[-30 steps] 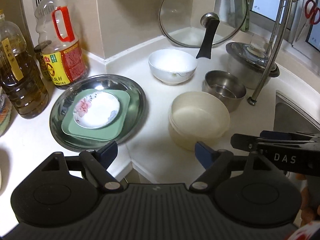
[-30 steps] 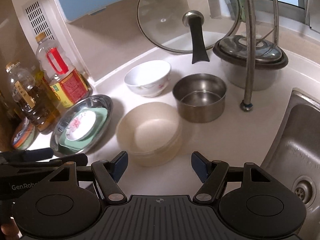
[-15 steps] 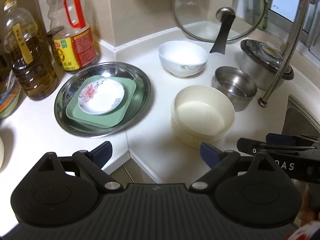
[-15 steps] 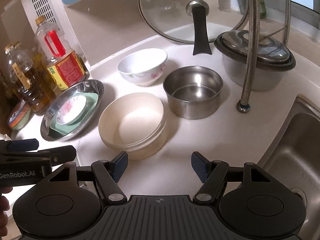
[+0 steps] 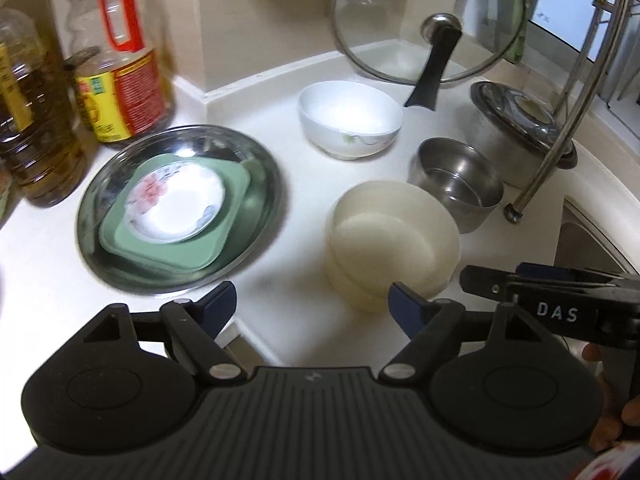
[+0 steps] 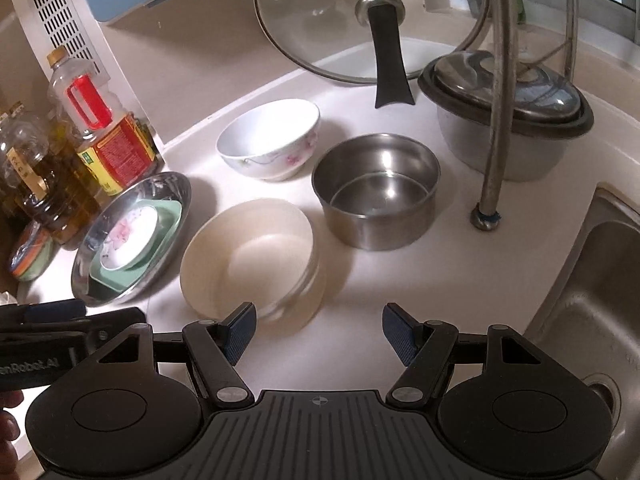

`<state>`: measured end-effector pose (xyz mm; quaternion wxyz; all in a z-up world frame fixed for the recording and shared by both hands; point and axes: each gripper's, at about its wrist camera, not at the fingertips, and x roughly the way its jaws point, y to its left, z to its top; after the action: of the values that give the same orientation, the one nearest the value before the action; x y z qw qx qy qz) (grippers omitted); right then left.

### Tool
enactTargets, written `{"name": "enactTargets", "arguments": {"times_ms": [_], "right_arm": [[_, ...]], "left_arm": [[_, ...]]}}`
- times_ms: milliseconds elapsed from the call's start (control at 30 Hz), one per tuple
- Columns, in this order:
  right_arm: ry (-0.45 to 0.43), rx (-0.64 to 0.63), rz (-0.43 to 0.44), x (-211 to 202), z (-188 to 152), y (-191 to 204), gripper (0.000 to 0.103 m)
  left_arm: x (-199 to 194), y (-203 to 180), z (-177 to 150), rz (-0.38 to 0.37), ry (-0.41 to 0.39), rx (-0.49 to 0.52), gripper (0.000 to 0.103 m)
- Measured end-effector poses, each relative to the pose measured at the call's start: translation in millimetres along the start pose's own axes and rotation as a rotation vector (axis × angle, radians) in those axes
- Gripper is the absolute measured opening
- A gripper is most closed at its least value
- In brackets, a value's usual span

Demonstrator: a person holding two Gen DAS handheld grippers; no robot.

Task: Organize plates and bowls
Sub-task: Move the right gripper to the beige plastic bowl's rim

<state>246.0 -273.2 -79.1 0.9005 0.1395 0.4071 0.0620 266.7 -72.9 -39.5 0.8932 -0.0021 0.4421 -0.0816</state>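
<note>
The cream bowl sits on the counter, left of the steel pot and right of the steel plate. The left gripper, its jaws just narrowing, and the right gripper both hang released, grasping nothing.

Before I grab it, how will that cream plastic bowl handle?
The cream bowl looks like thin plastic, so probably light and a bit flexible at the rim. Its smooth wall may slip in a gripper. Wide and low, it seems unlikely to tip, but a push could slide it.
</note>
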Motion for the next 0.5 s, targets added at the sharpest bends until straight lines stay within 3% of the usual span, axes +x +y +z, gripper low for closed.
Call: {"name": "enactTargets", "arguments": {"times_ms": [100,200,333,400,500], "right_arm": [[-0.013,0.002,-0.019,2.8,4.4,2.7,0.070],[-0.025,0.003,-0.024,6.5,6.6,4.4,0.070],[-0.019,0.017,-0.035,15.1,9.3,4.1,0.068],[-0.007,0.023,-0.039,19.9,11.5,3.5,0.059],[0.000,0.038,-0.041,25.0,14.6,1.4,0.054]], "left_arm": [[8.8,-2.4,7.7,-0.031,0.005,0.020,0.067],[17.6,-4.0,13.3,-0.050,0.014,0.035,0.063],[29.3,-2.9,20.3,-0.061,0.026,0.043,0.050],[35.4,-2.1,23.7,-0.064,0.035,0.045,0.048],[42.6,-1.8,28.8,-0.074,0.043,0.047,0.045]]}}
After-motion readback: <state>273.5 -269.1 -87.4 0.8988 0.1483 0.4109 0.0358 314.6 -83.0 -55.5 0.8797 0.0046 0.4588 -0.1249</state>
